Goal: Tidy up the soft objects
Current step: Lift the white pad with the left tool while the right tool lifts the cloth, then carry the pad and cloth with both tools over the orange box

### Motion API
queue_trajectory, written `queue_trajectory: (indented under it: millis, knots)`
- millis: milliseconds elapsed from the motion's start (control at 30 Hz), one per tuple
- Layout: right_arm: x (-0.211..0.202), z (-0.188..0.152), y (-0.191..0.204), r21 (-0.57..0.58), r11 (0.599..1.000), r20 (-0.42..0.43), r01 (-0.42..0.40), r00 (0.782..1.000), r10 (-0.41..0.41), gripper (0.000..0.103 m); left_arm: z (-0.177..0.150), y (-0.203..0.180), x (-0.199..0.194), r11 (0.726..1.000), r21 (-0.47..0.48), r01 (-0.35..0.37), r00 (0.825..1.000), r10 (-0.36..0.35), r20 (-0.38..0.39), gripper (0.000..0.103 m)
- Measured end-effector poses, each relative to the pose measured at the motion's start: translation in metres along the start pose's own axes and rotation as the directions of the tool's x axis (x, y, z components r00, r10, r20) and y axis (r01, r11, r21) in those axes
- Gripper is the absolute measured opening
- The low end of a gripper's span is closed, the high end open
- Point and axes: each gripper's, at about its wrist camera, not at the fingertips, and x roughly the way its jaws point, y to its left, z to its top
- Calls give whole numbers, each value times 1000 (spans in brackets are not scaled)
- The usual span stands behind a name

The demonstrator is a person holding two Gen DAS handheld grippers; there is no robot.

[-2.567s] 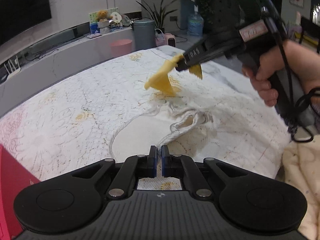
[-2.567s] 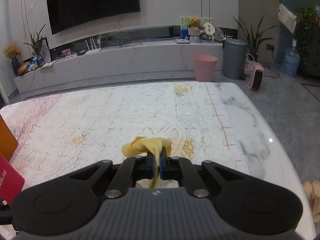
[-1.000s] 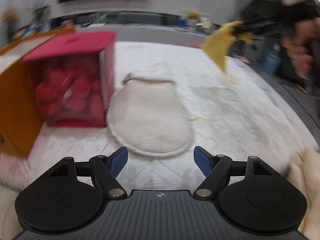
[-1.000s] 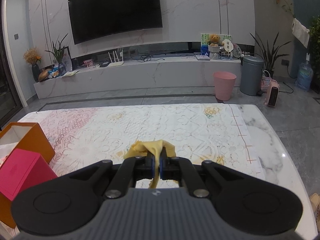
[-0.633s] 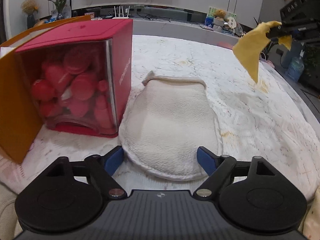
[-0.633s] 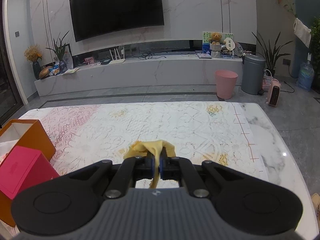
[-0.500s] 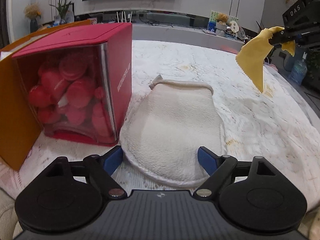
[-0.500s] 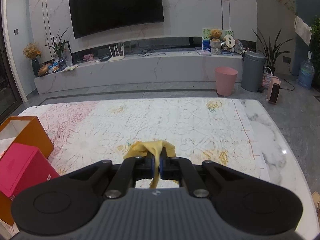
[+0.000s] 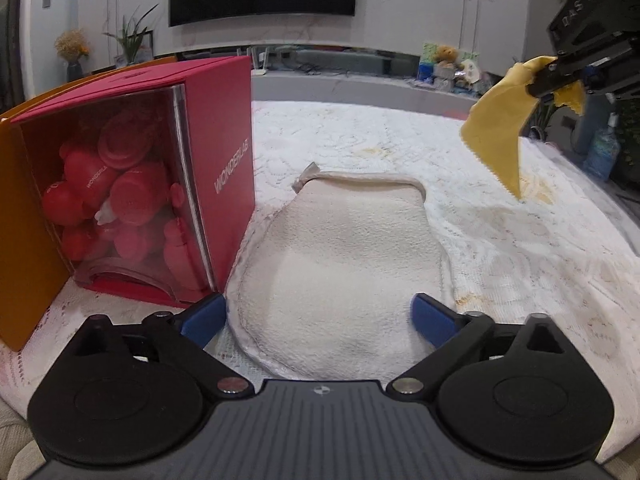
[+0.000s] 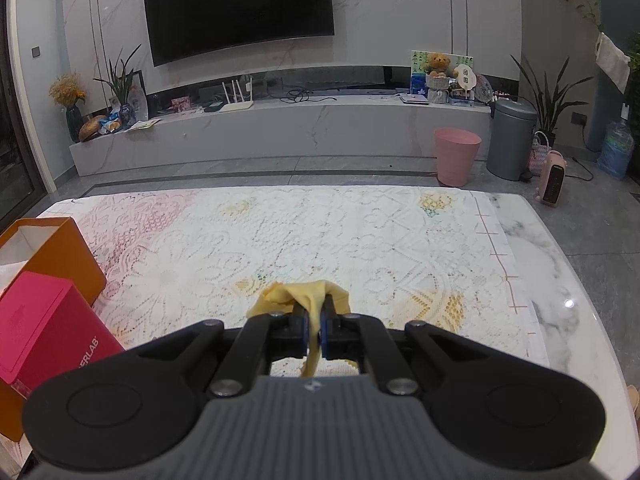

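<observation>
Cream terry, a flat mitt [image 9: 344, 264] lies on the lace-covered counter [image 9: 520, 248] just beside a red box [image 9: 132, 184] (windowed, full of red bottles), its near end between the blue pads of the left tool [image 9: 318, 320]. That tool's jaws have just been opening and stand wide, touching nothing. The right tool [image 10: 315, 326] is clamped on a yellow cloth [image 9: 500, 136], which hangs above the counter, well apart from the mitt.

Dim indoor light, cool grey cast – both views sharp, no motion blur. Small glare spot on marble tabletop [image 10: 568, 303], right of lace cloth [image 10: 304, 240]. Heavy fisheye bend w/ dark corners.
</observation>
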Motion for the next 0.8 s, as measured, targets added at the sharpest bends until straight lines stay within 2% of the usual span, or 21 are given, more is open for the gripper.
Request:
queue_trajectory:
  millis: [33,67,100,200,267,333,467,633,700,800]
  knots:
    - [0,0,0,-1,1000,0,-1,1000,1,3,0,0,-3,1000,11,1,1000,-2,10,83]
    - [-1,0,0,-2,1000,1,-2,1000,2,3,-1,1,-7,1000,20,16,999,-17,28,54]
    - [-2,0,-1,-3,1000,4,-3,1000,3,3,0,2,-10,997,29,76,997,-77,23,17]
    - [-4,0,-1,-5,1000,10,-3,1000,3,3,6,5,-12,992,0,126,992,-126,-14,13]
    - [-6,0,-1,-3,1000,12,-6,1000,6,3,9,16,-12,982,-58,179,983,-181,-31,12]
    - [-8,0,-1,-6,1000,15,-6,1000,6,3,12,22,-15,969,-70,236,970,-239,-45,11]
    - [-17,3,2,4,1000,35,-1,999,1,2,34,26,-49,939,28,343,939,-344,21,11]
    - [-51,19,23,-10,1000,109,-11,994,12,1,93,47,-101,884,124,450,879,-463,114,11]
    - [-71,31,38,-2,999,151,-40,988,40,1,121,63,-119,878,161,451,866,-474,160,11]
    - [-99,45,73,-3,993,208,-116,971,114,1,161,106,-143,890,179,420,860,-453,234,11]
